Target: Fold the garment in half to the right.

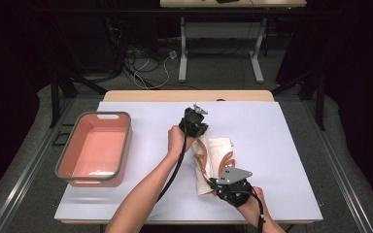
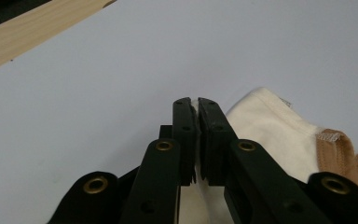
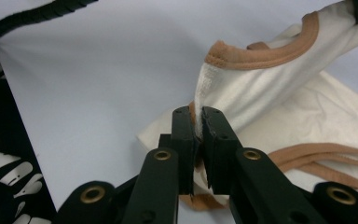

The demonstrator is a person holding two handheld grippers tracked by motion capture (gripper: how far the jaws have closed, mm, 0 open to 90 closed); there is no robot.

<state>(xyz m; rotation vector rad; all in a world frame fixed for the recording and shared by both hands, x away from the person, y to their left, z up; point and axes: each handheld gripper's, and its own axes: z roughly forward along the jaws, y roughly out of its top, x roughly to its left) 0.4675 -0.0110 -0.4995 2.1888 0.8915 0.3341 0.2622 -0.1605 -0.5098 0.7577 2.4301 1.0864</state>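
A cream garment [image 1: 216, 160] with tan trim lies bunched on the white table sheet [image 1: 145, 160], right of centre. My left gripper [image 1: 198, 135] is at the garment's far end, jaws shut on a fold of the cream cloth [image 2: 265, 126]. Between those black jaws a thin edge of fabric shows at the tips [image 2: 195, 103]. My right gripper [image 1: 217, 183] is at the near end, shut on the garment's tan-trimmed edge [image 3: 242, 58]. The cloth rises taut from that pinch [image 3: 197, 112] toward the far hand.
A salmon-pink bin [image 1: 96, 147] with a grey rim stands on the left of the table. The wooden table edge [image 1: 189, 95] runs along the back. Beyond it are a white desk frame [image 1: 221, 46] and loose cables on the floor.
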